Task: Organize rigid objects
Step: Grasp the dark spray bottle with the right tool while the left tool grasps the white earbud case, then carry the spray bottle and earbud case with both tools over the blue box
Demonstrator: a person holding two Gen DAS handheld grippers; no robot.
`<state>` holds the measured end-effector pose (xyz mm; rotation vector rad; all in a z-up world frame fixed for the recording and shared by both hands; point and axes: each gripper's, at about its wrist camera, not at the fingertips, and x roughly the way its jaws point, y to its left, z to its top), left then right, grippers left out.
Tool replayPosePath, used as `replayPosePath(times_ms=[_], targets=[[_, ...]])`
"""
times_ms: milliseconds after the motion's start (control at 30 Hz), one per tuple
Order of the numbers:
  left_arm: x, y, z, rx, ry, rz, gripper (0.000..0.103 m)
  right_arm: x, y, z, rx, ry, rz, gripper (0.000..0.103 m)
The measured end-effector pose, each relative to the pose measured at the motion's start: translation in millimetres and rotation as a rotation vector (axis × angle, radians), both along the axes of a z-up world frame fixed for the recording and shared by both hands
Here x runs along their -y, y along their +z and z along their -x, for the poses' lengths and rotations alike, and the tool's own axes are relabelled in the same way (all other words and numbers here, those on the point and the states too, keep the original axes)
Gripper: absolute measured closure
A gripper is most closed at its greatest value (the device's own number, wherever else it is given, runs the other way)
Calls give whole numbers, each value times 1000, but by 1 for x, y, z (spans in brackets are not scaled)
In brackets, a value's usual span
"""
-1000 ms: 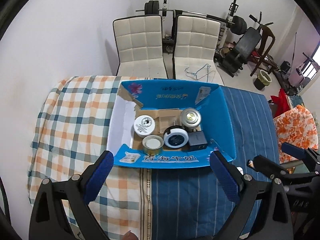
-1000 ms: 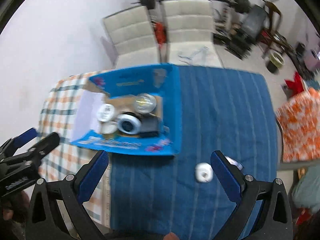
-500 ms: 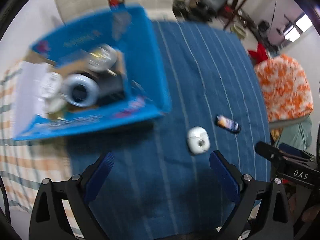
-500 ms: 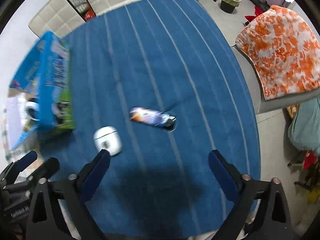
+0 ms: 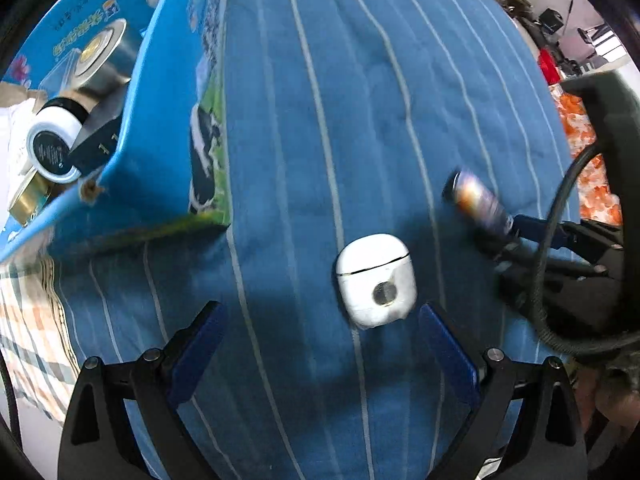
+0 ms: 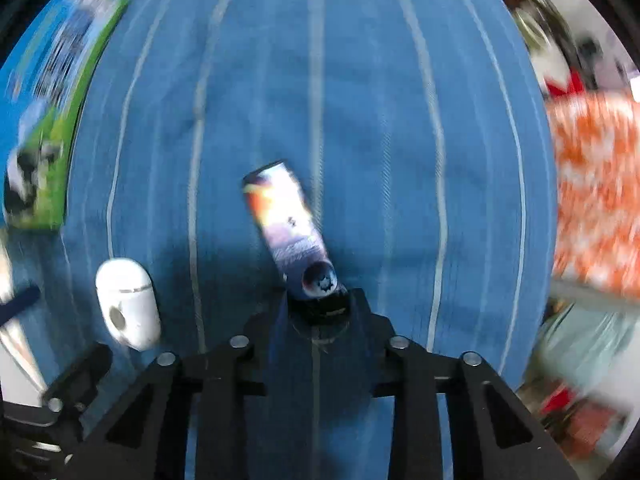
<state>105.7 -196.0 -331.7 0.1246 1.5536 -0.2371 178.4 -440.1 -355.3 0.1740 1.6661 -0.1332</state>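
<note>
Gripping: we are clamping the right tool on the small tube's capped end; rigid, light, slick.
Left tool: spread wide, approaching the white case on the bench.

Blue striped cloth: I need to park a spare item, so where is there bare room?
The blue striped cloth is bare between the blue box and the small tube. It is crowded around the white earbud case, and the box is packed.

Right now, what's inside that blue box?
In the blue box: a silver tin, a white jar, a dark block, a gold tin. Its wall hides the rest.
</note>
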Motion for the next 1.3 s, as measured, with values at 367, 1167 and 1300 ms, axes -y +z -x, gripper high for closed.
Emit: replayPosePath(times_ms=[367, 1167, 1300], targets=[[25, -17, -13, -27, 9, -17, 8, 63, 8, -1, 36, -243, -162, 39], [28, 3, 6, 53, -119, -18, 58, 12, 45, 5, 89, -135, 12, 76], [24, 25, 10, 93, -142, -2, 58, 12, 71, 11, 142, -139, -5, 76]])
